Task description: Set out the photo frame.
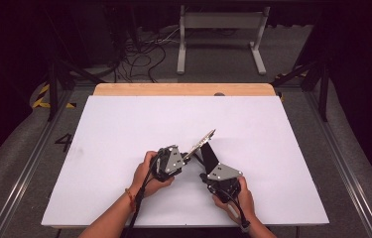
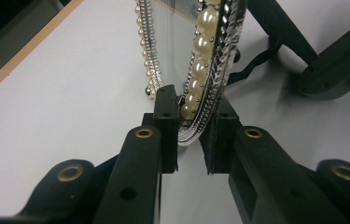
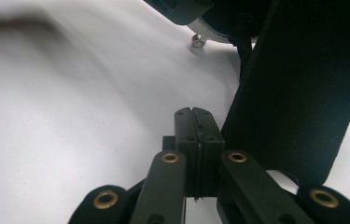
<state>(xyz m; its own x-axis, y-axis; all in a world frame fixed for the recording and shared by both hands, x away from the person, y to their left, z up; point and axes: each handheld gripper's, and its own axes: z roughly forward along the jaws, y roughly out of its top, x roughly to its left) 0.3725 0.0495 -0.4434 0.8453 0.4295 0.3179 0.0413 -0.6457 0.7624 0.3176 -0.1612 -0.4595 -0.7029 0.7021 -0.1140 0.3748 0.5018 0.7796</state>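
Observation:
A picture frame with a rim of pearls and silver beading and a clear pane stands tilted, edge-on, over the white table. My left gripper is shut on the frame's lower rim, one jaw on each face. The frame's black back stand slants down to the table. My right gripper is shut just left of that stand, its pads pressed together with nothing visible between them. A thin black strap runs from the frame towards the stand.
The table's wooden far edge runs along the back. Beyond it are a white metal stand and loose cables on the floor. A person's hands hold both grippers near the table's front middle.

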